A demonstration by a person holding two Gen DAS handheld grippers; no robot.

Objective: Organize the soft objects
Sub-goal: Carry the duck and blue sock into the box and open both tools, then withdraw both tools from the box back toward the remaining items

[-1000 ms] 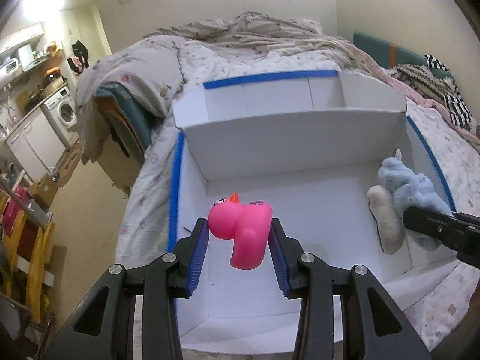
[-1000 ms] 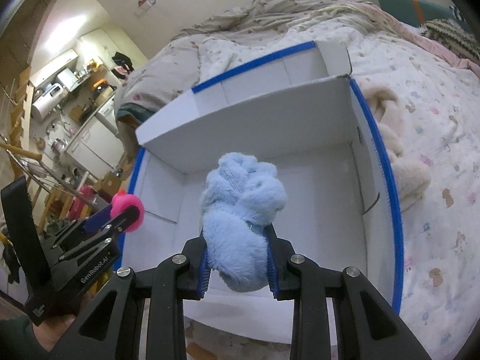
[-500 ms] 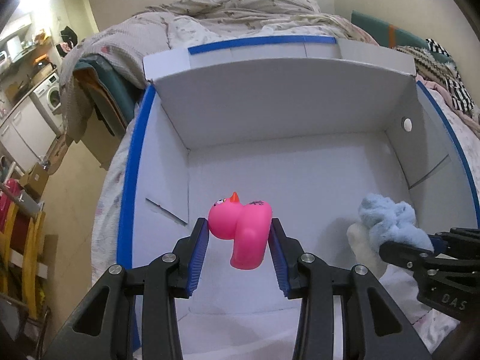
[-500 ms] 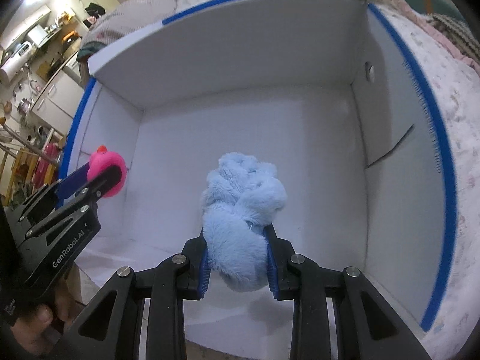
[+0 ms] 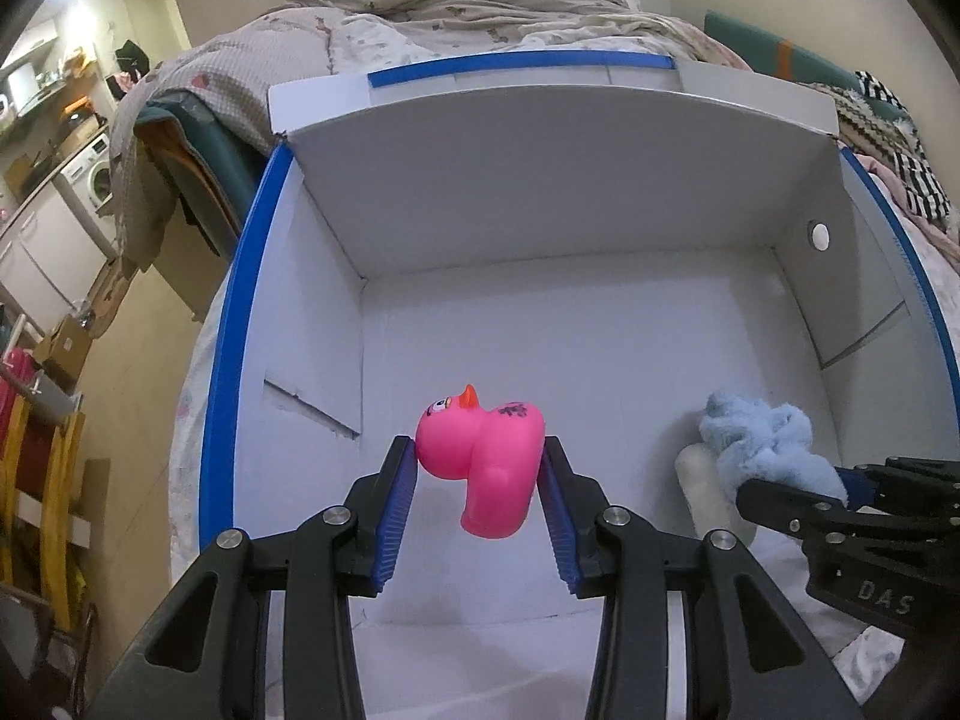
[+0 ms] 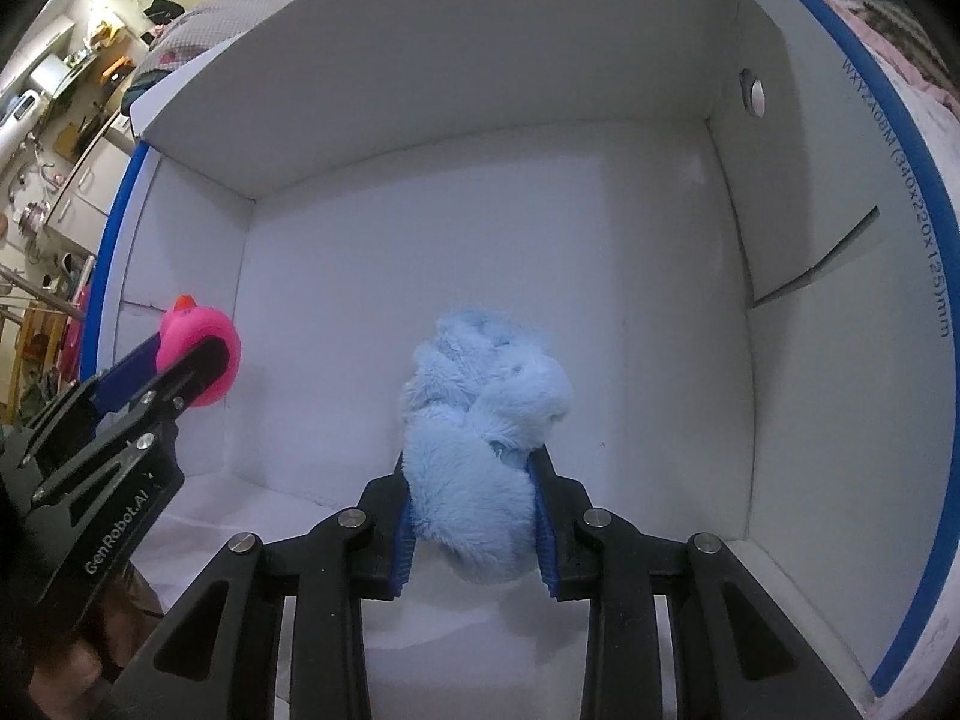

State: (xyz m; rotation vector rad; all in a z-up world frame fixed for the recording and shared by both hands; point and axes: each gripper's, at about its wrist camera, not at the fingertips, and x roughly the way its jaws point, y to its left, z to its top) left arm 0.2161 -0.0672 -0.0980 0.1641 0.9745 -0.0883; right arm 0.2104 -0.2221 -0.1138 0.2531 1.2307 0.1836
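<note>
My left gripper (image 5: 480, 480) clamps the pink rubber duck (image 5: 483, 462) at lower centre, my right gripper (image 6: 474, 516) clamps the fluffy light-blue plush toy (image 6: 480, 396), both above the white blue-rimmed cardboard box (image 5: 540, 228) floor directly beneath.

The left claw (image 5: 479, 495) clamps a pink rubber duck (image 5: 483, 465) between its blue pads, inside a white box (image 5: 540, 210) edged with blue tape. At four o'clock the right claw (image 5: 798, 504) grips a light-blue plush toy (image 5: 762, 441). A rumpled bed (image 5: 420, 18) lies at twelve o'clock.
</note>
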